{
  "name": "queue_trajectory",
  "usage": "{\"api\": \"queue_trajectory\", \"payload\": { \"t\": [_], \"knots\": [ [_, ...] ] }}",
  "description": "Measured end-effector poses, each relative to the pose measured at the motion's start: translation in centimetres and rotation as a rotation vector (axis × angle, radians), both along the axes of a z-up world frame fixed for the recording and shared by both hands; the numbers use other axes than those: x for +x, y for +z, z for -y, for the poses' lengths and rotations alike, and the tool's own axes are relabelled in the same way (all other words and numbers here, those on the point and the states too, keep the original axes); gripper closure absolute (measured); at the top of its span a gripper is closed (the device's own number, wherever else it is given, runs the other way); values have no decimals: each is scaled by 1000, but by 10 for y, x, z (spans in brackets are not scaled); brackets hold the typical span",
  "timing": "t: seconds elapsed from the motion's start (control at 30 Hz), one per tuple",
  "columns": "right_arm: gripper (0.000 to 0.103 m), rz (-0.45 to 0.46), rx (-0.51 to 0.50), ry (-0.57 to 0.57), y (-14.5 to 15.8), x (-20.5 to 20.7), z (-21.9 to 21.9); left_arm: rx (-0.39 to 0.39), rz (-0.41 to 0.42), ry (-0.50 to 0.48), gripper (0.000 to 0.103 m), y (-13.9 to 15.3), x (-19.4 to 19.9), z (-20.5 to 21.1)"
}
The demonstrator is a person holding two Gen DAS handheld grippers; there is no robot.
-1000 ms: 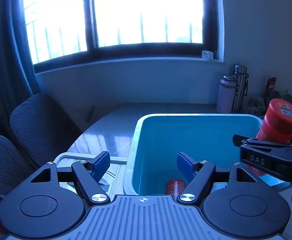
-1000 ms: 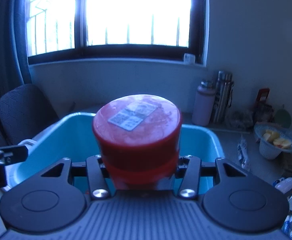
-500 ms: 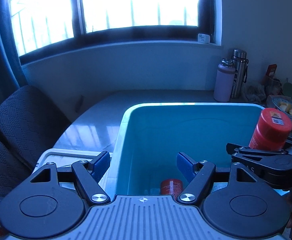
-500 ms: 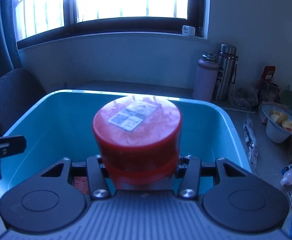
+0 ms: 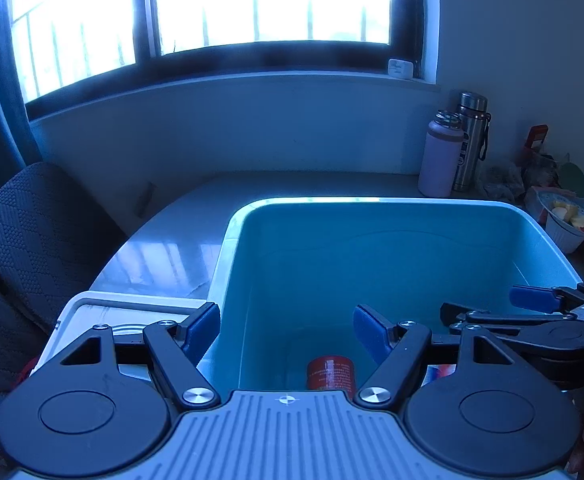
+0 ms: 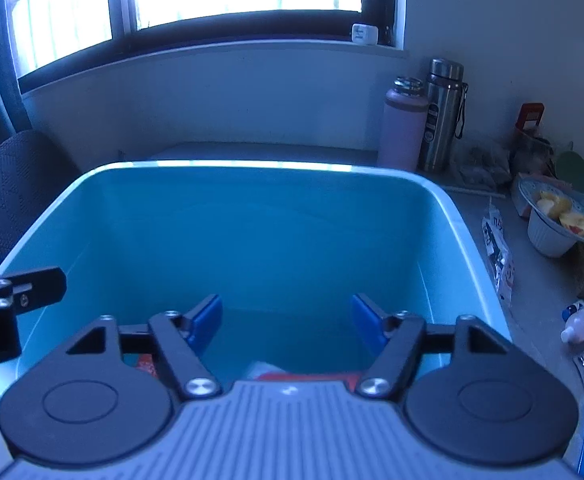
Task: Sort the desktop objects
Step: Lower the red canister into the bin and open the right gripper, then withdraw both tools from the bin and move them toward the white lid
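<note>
A large blue plastic bin [image 5: 411,216] [image 6: 252,184] stands on the table under both grippers. My left gripper [image 5: 286,330] hangs open over its left rim with nothing between the jaws. A red can [image 5: 329,372] lies on the bin floor just beyond it. My right gripper [image 6: 286,320] is over the bin, its jaws opening with nothing between them. The red jar [image 6: 303,376] it carried shows only as a red sliver low in the bin, mostly hidden by the gripper body. From the left wrist view the right gripper [image 5: 527,304] reaches in from the right.
A white lid or tray [image 5: 104,308] lies left of the bin. Two flasks [image 6: 423,116] stand by the far wall. A bowl of fruit [image 6: 559,220], packets and small bottles [image 6: 583,320] crowd the table to the right. Dark chairs [image 5: 24,236] stand at the left.
The right gripper's jaws have spread and the red jar has left them, dropping into the bin. Both views dipped further over the bin.
</note>
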State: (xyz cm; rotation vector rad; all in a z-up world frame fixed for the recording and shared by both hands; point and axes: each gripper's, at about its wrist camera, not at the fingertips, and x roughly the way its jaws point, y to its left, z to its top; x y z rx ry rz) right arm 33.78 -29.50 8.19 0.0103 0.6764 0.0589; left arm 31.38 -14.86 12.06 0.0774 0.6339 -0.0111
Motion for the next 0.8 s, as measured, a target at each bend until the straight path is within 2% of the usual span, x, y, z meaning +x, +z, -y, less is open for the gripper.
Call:
{"api": "queue_trajectory", "payload": {
  "t": [0.3, 0.5, 0.8],
  "knots": [
    [30, 11, -11, -4, 2, -5, 3, -1, 10, 2, 27, 4, -7, 0],
    [30, 70, -16, -18, 13, -20, 8, -10, 27, 4, 27, 9, -18, -2],
    [30, 142, -23, -32, 32, -63, 11, -20, 69, -5, 27, 21, -61, 1]
  ]
}}
